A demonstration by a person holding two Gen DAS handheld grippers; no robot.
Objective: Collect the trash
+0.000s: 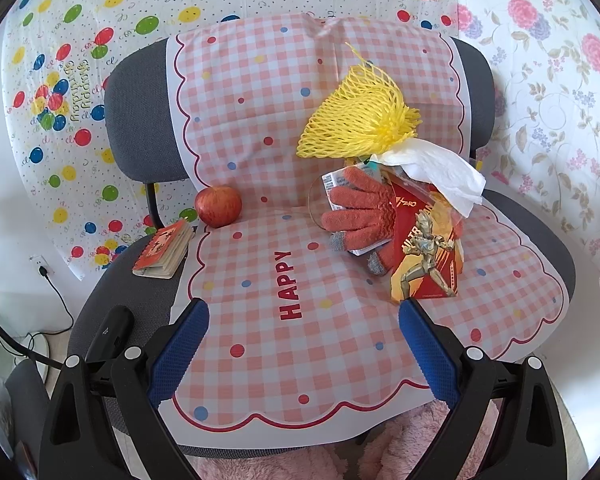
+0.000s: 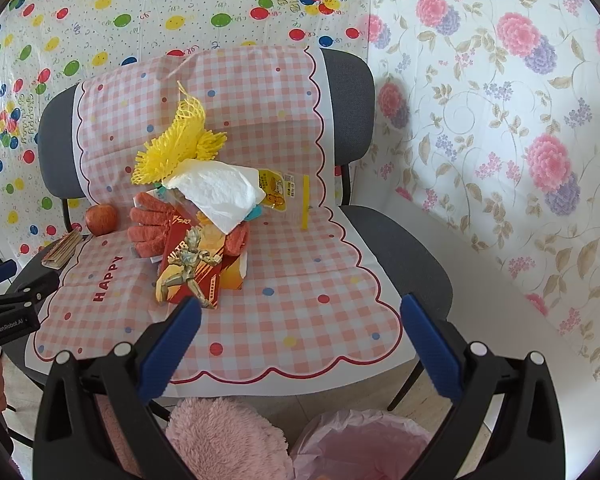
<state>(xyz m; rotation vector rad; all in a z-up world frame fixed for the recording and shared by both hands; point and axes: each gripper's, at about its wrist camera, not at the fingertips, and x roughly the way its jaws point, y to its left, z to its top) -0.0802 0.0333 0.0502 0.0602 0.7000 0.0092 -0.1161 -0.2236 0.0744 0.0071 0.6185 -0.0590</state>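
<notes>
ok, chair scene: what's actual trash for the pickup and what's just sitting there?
Trash for the job:
- yellow foam net
- white tissue
- red figure packet
- yellow snack wrapper
- pink-lined bin, likely the drop point

Lying about:
- apple
- small booklet
- orange gloves, probably not trash
- black device
- checked cloth

Pretty cheerful room here. A grey office chair (image 1: 140, 120) sits against the wall, draped with a pink-and-white checked cover (image 1: 260, 92) that has "HAPPY" printed on the seat part. Behind it hangs a balloon-print sheet (image 1: 60, 80) reading "Happy Birthday", and just to its right a floral sheet (image 2: 500, 120) with big pink and purple blooms covers the wall. Low on the white wall there's a wall socket (image 1: 40, 264) with a black cable plugged in. A fluffy pink rug (image 2: 224, 440) lies on the floor, daylight is bright and even.
</notes>
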